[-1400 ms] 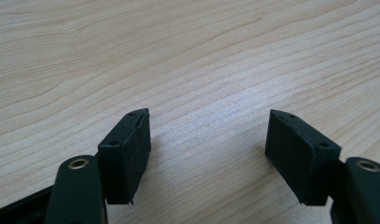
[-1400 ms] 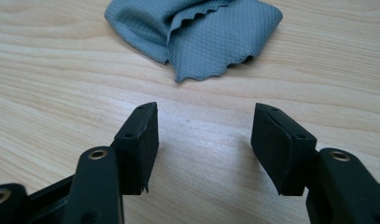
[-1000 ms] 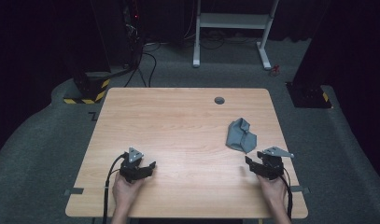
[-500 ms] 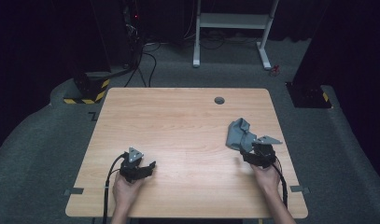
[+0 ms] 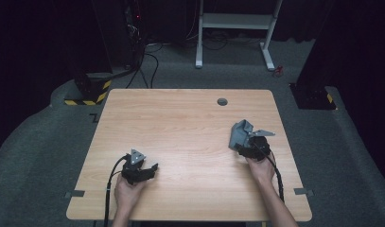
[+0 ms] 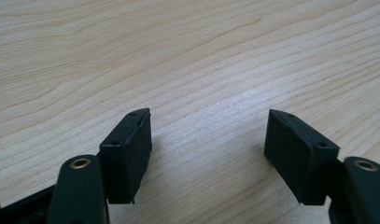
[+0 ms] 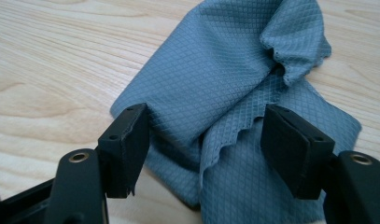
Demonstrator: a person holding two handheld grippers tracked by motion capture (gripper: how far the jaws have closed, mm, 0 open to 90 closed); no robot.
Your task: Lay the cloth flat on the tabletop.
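The right gripper [image 5: 247,150] is positioned at the crumpled grey-blue microfibre cloth [image 5: 240,133] on the right side of the wooden table [image 5: 180,123]; its jaws are spread, with folds of the cloth [image 7: 234,93] lying between them and nothing clamped. The left gripper [image 5: 142,171] rests near the front left edge, jaws apart over bare wood [image 6: 201,70]. A round cable grommet [image 5: 222,101] sits near the far edge, well apart from the cloth.
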